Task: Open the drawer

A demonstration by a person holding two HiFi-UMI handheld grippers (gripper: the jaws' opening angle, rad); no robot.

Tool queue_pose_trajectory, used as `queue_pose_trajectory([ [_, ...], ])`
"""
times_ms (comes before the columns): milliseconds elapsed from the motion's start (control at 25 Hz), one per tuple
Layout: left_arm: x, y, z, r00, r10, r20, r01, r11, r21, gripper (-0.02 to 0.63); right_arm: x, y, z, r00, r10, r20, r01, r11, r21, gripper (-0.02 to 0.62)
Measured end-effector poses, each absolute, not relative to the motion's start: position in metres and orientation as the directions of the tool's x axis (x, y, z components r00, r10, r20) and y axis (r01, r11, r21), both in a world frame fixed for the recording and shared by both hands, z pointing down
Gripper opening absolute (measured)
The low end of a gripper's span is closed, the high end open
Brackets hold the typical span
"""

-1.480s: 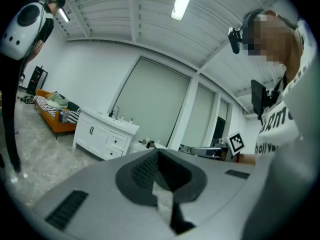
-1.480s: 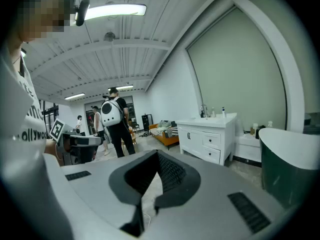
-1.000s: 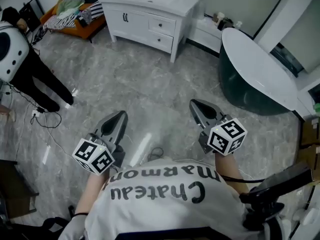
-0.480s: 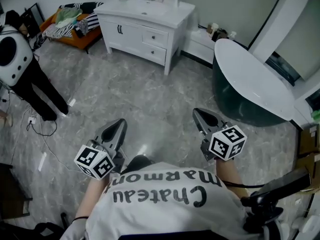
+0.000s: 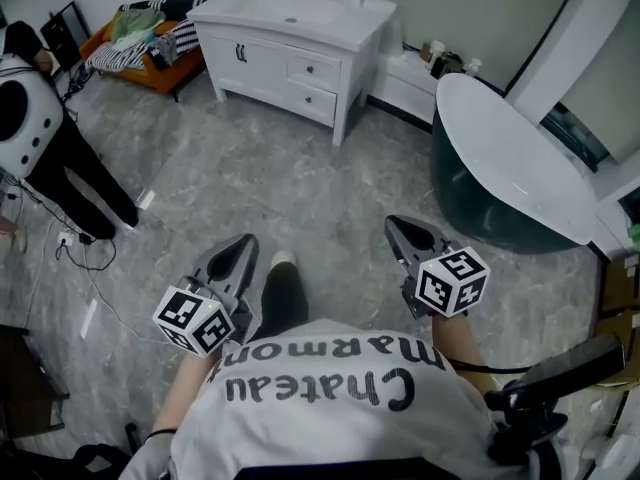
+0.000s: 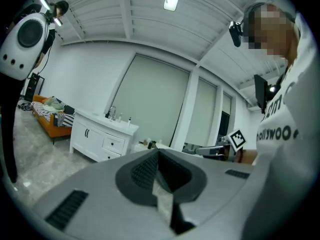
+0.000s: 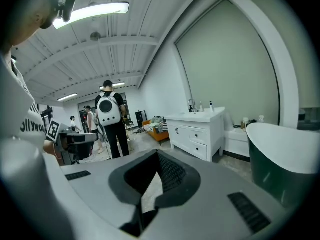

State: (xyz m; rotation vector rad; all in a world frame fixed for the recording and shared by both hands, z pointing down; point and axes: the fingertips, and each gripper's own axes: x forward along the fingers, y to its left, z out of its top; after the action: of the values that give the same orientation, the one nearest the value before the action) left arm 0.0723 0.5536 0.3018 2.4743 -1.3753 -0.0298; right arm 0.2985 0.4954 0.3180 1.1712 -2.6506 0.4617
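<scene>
The white vanity cabinet [image 5: 290, 53] stands far off across the grey floor, with two drawers [image 5: 313, 70] on its right half, both closed. It also shows in the left gripper view as a cabinet [image 6: 102, 136] and in the right gripper view as a cabinet [image 7: 197, 131]. My left gripper [image 5: 243, 240] and right gripper [image 5: 392, 223] hang in front of the person's chest, well short of the cabinet. Each points toward it. Both are shut with nothing between the jaws, as the left gripper [image 6: 158, 152] and right gripper [image 7: 158, 154] show close up.
A dark green bathtub with a white rim [image 5: 510, 158] fills the right side. A person with a white backpack [image 5: 30, 118] stands at the left near floor cables [image 5: 90, 253]. An orange couch with clothes [image 5: 140, 38] sits left of the cabinet. The person's leg [image 5: 283, 293] is between the grippers.
The person has stepped forward; a leg now shows between the grippers. Both grippers moved along with the body toward the cabinet and stayed shut.
</scene>
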Motion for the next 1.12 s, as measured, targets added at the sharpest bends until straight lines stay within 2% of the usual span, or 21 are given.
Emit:
queue_pose_trajectory([
  [280, 0.049, 0.485, 0.319, 0.547, -0.826, 0.134, -0.800, -0.469, 0.373, 0.008, 0.295, 0.452, 0.321, -0.621, -0.688, 0.375, -0.773, 0.616, -0.151, 0.006],
  [480, 0.047, 0.410, 0.305, 0.597, -0.792, 0.128, -0.774, -0.527, 0.352, 0.008, 0.281, 0.397, 0.315, -0.611, -0.698, 0.373, -0.787, 0.585, -0.196, 0.006],
  [600, 0.038, 0.371, 0.297, 0.614, -0.779, 0.126, -0.765, -0.549, 0.337, 0.008, 0.267, 0.366, 0.313, -0.602, -0.697, 0.390, -0.789, 0.592, -0.161, 0.006],
  [840, -0.008, 0.298, 0.287, 0.532, -0.840, 0.108, -0.819, -0.478, 0.317, 0.008, 0.243, 0.300, 0.308, -0.594, -0.710, 0.379, -0.800, 0.573, -0.179, 0.006],
  [1000, -0.027, 0.256, 0.281, 0.566, -0.819, 0.097, -0.788, -0.502, 0.357, 0.008, 0.225, 0.255, 0.315, -0.592, -0.715, 0.373, -0.804, 0.559, -0.204, 0.006],
  [1120, -0.034, 0.230, 0.278, 0.590, -0.801, 0.102, -0.781, -0.534, 0.325, 0.008, 0.206, 0.227, 0.317, -0.610, -0.707, 0.358, -0.792, 0.555, -0.254, 0.006],
])
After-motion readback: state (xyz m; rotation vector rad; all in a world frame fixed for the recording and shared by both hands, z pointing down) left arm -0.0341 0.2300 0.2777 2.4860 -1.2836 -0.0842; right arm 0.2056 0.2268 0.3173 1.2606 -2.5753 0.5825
